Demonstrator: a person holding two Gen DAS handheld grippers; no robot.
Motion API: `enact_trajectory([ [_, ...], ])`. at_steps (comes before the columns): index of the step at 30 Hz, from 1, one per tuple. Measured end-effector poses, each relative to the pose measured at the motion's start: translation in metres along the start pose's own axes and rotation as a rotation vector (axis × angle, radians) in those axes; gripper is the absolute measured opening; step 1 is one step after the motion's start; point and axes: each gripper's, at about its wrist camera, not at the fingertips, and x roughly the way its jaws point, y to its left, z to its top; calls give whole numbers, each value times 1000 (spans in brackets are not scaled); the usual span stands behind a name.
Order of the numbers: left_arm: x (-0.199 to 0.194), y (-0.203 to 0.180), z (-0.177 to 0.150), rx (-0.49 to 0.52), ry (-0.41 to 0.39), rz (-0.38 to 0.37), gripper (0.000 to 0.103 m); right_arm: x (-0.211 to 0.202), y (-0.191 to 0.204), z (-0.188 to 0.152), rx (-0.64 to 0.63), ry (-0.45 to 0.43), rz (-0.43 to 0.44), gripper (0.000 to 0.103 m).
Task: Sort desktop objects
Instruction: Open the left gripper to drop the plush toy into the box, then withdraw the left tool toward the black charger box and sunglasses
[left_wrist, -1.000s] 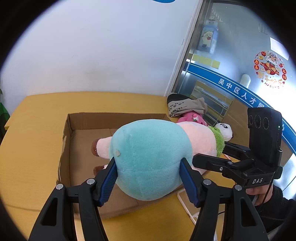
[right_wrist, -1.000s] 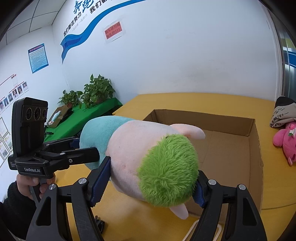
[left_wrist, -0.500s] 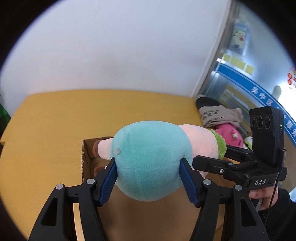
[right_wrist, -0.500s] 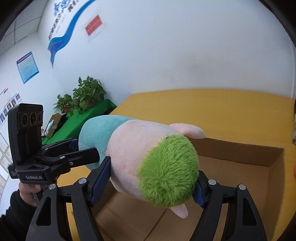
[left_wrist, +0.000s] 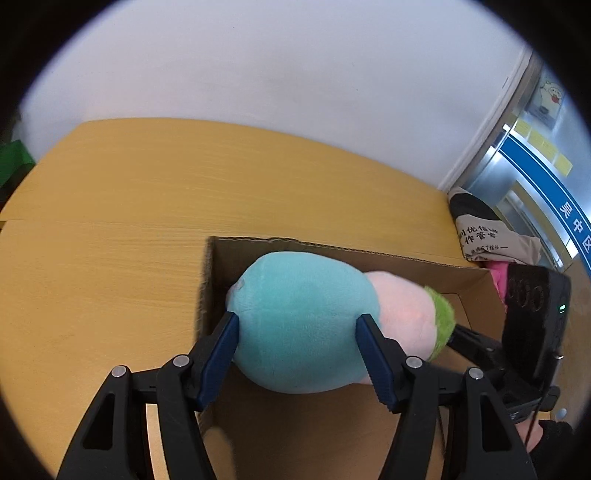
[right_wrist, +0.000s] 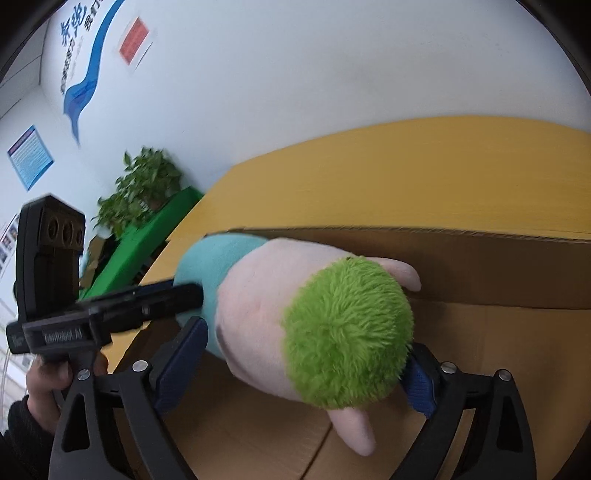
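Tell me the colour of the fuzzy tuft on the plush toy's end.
Bright green; the tuft on the plush toy shows best in the right wrist view.

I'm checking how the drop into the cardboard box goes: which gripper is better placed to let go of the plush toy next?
Left. The right gripper is already opening, its pad off the plush toy. Only the left gripper clamps the toy's teal end, over the cardboard box, so its release likely comes next.
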Motion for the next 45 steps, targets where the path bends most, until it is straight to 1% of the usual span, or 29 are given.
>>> enact_trajectory([
  [2,-19,3,-7,6,-7,7,63,6,10,-9,-34,40,1,97],
  [3,-27,5,-9,10,-16,10,63,5,14,-11,-52,41,-3,97],
  [5,-48,7,-17,19,-40,28,63,-3,15,-11,-46,30,-5,97],
  [7,-65,9,-24,25,-52,33,63,-19,13,-6,-12,3,7,97],
  [10,-90,5,-36,56,-58,23,63,-52,14,2,-1,-31,-4,98],
  [12,-105,-7,-49,100,-59,18,66,-80,19,4,-11,-22,-11,98],
  [14,-116,-17,-66,147,-47,0,66,-108,27,-4,-32,-2,-17,98],
  [15,-120,-20,-74,163,-38,-7,66,-135,29,-19,-56,9,-19,99],
  [18,-124,-22,-104,190,-6,-20,66,-192,39,-56,-125,36,-57,102],
  [19,-120,-30,-111,189,8,-27,66,-206,39,-68,-138,43,-72,103],
  [22,-111,-28,-143,160,57,-52,66,-243,22,-117,-155,89,-134,103],
  [23,-107,-29,-151,146,74,-58,66,-249,15,-133,-176,120,-152,103],
  [24,-103,-28,-158,135,91,-61,66,-248,6,-150,-171,149,-192,102],
  [27,-99,-26,-181,109,135,-38,66,-248,-17,-184,-119,194,-259,102],
  [29,-97,-18,-190,62,154,-33,65,-246,-29,-198,-92,202,-267,100],
  [30,-100,-18,-193,54,138,-34,65,-243,-32,-206,-95,202,-272,99],
  [31,-104,-17,-196,50,129,-31,65,-244,-29,-210,-126,177,-286,97],
  [33,-109,-17,-201,36,135,-19,65,-248,-23,-214,-139,163,-316,98],
  [36,-118,-19,-209,42,128,10,65,-258,-24,-222,-113,135,-299,98],
  [38,-129,-21,-214,45,109,22,64,-268,-24,-227,-100,119,-293,97],
  [39,-137,-24,-213,50,87,34,64,-274,-23,-227,-94,97,-307,97],
  [41,-164,-34,-211,67,9,48,64,-294,-13,-223,-106,25,-325,98],
  [43,-194,-48,-210,91,-76,41,66,-325,8,-222,-141,-74,-316,99],
  [44,-214,-58,-210,111,-129,37,69,-339,19,-222,-159,-116,-308,99],
  [45,-226,-66,-212,124,-161,37,80,-355,34,-222,-181,-166,-298,100],
])
